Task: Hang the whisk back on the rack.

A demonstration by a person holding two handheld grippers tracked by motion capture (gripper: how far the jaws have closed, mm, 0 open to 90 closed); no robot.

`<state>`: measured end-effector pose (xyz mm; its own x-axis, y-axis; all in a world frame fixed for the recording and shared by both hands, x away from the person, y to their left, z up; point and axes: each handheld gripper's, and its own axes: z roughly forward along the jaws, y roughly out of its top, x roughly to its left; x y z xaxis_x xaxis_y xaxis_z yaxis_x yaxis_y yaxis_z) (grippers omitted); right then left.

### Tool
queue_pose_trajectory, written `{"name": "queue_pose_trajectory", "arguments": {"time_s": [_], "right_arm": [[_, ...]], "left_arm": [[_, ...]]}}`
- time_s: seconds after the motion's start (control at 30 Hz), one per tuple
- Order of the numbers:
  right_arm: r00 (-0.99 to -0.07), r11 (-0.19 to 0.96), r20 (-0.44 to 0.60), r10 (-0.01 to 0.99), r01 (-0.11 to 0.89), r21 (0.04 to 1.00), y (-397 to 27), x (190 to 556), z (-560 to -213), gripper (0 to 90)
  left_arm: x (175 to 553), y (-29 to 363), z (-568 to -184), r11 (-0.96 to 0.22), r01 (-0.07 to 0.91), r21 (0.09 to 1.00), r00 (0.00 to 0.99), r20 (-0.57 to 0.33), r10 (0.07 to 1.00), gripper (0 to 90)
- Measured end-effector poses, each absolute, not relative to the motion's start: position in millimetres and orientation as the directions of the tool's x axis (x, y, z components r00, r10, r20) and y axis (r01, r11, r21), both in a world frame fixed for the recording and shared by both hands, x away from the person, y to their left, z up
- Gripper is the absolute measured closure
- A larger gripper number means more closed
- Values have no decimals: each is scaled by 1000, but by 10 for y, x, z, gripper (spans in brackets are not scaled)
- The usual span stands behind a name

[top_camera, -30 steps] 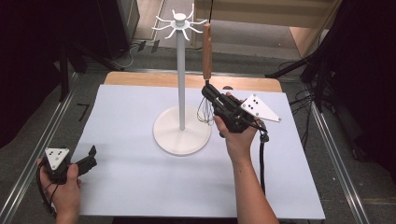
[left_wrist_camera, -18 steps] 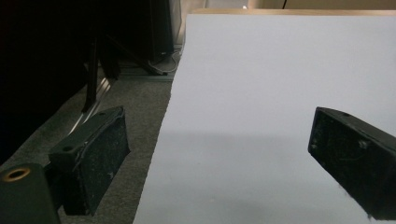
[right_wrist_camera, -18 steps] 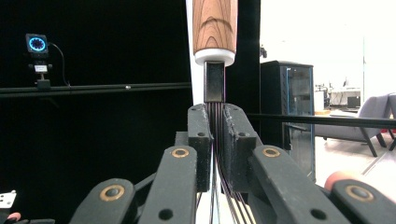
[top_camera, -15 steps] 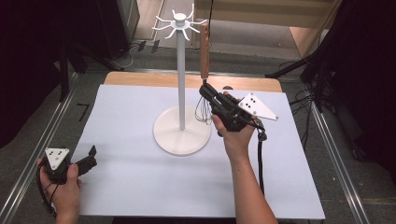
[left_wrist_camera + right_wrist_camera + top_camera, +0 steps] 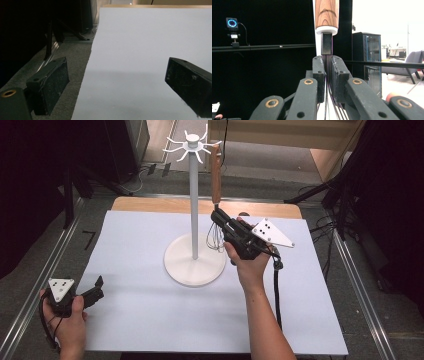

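Note:
A whisk with a wooden handle (image 5: 216,175) stands upright beside the white hook stand (image 5: 193,205), its handle top level with the stand's hooks (image 5: 192,142). My right gripper (image 5: 217,217) is shut on the whisk's wires just below the handle, and the wire loops (image 5: 215,239) hang under it. The right gripper view looks up along my right gripper (image 5: 327,65), with dark wires pinched between its pads and the handle (image 5: 327,12) above. My left gripper (image 5: 97,287) rests open at the near left corner of the table. Nothing lies between its jaws in the left gripper view (image 5: 117,80).
The stand's round base (image 5: 195,265) sits mid-table on a white sheet (image 5: 140,320). A wooden table edge (image 5: 150,205) shows at the back. Metal rails (image 5: 45,280) run along both sides, with dark equipment and cables beyond.
The whisk's handle and my right gripper have edged slightly left, toward the stand's hooks. My left gripper has stayed where it was.

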<state>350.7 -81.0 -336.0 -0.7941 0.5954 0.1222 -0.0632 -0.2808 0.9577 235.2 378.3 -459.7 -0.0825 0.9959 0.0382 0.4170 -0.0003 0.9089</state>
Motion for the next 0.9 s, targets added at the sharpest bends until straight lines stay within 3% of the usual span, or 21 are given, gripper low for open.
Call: {"name": "queue_pose_trajectory", "arguments": {"time_s": [0.9], "right_arm": [[-788,-273,111,605,-75,959,-740,3550,-3406,841]], "left_arm": [[2353,3782,-4598,0,417,909,-81,38,996,60]]}}
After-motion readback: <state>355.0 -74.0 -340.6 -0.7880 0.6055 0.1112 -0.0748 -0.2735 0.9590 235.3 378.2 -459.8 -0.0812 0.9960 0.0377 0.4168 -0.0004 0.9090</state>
